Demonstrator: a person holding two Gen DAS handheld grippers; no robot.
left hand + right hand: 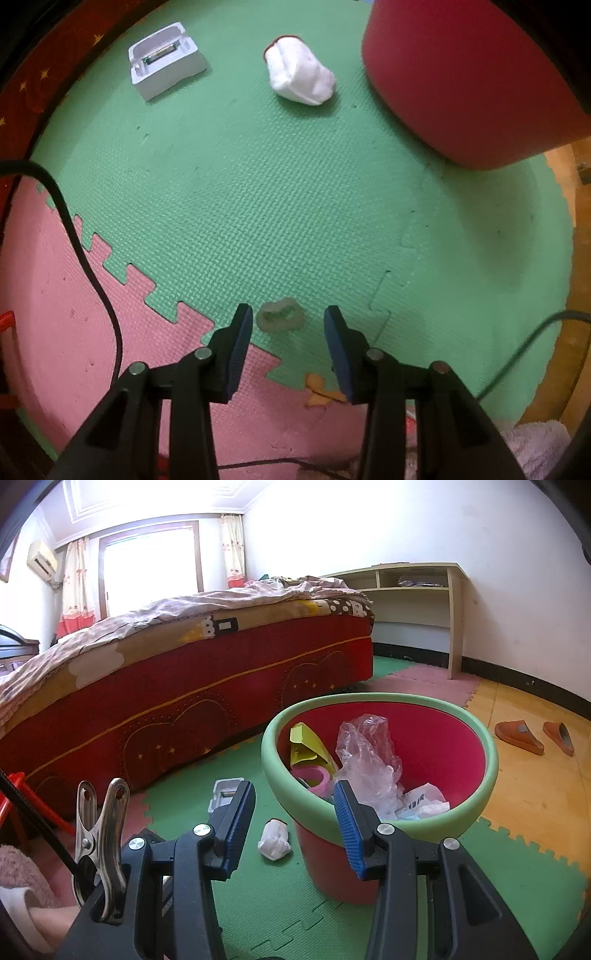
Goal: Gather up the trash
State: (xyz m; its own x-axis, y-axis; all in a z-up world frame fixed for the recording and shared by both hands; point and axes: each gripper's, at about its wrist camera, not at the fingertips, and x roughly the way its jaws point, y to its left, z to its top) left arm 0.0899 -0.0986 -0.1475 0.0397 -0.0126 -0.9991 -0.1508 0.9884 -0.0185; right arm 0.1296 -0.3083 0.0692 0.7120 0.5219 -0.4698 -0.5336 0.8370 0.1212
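Pickup step, by the look of it: left gripper (pixel 288 319) points straight down at the floor w/ jaws apart and nothing clamped, straddling a small translucent ring (pixel 280 315) of film or tape lying flat on the green mat (pixel 258 206), just by the seam w/ the pink mat (pixel 55 280). Ring sits nearer the left pad than the right, so it's off-centre in the gap. Next move, I'd say: drop the last bit, nudge over to centre it, close gently. It's thin and flat, so the pads prob. need to reach the mat to catch an edge; it could slide or just flatten.

Right gripper (pixel 295 805) is also apart and empty, held near the bin (pixel 480 746), which has a green rim, a red body and already holds a plastic bag, yellow card, pink tape roll and paper.

Other trash on the floor: white wad (pixel 301 72) close beside the bin, white plastic tray (pixel 166 61) further off toward the bed (pixel 166 686), orange scrap (pixel 319 393) under the left gripper.

In the way: black cable (pixel 92 266) snaking across the pink mat, well left of the ring, so no real snag. Slippers (pixel 519 736) far side, irrelevant.
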